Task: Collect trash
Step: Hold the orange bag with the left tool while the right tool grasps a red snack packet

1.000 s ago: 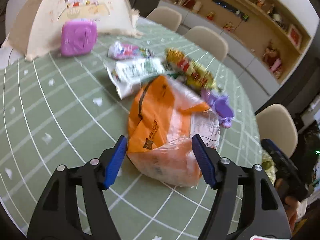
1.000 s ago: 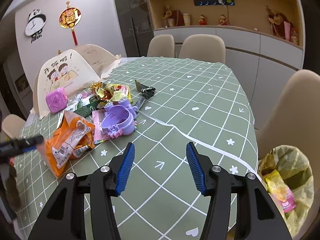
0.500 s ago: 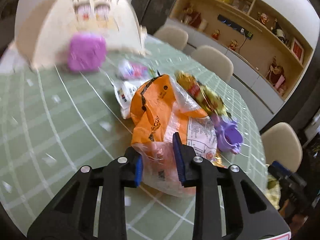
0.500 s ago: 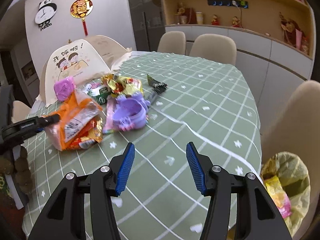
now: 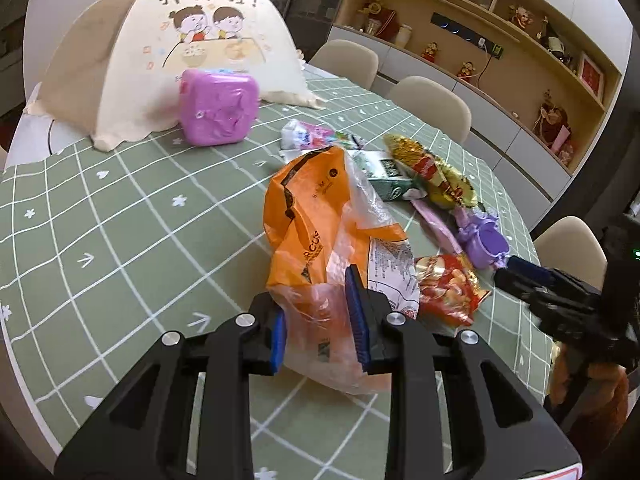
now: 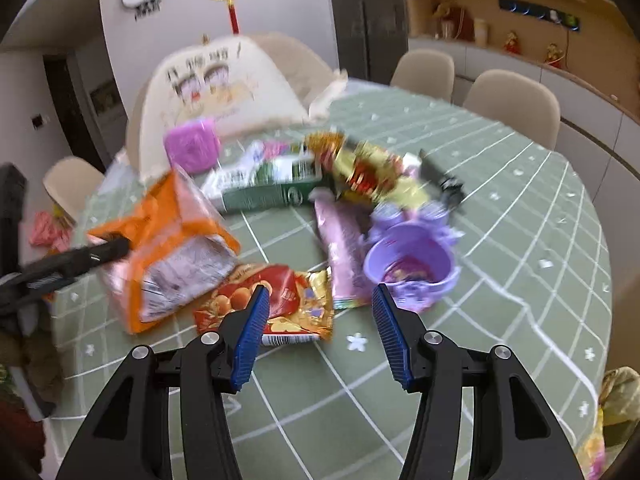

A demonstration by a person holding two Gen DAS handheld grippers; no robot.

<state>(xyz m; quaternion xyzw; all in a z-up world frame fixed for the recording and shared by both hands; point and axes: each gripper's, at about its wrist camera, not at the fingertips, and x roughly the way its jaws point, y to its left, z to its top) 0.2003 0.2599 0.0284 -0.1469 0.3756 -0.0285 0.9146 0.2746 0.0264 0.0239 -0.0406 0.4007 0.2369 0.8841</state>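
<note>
My left gripper [image 5: 318,320] is shut on the near end of a crumpled orange and clear plastic bag [image 5: 320,216], which stands up from the green checked tablecloth [image 5: 120,240]. In the right wrist view the same bag [image 6: 172,232] hangs from the left gripper's tip [image 6: 108,250]. My right gripper [image 6: 320,320] is open and holds nothing. It hovers just short of a red snack packet [image 6: 276,300], a pink wrapper [image 6: 342,248] and a purple toy cup [image 6: 412,268]. A green packet [image 6: 268,188] and gold-red wrappers [image 6: 360,168] lie behind them.
A pink plastic box [image 5: 218,108] sits before a cream mesh food cover [image 5: 200,40] at the far left of the table. Beige chairs [image 5: 432,104] ring the table. A yellow trash bag [image 6: 616,392] hangs past the table's right edge. Shelves line the back wall.
The left jaws have shut on the orange bag and drawn it up and back, which uncovers the red snack packet. The right gripper, still open, has swung in close to the litter pile.
</note>
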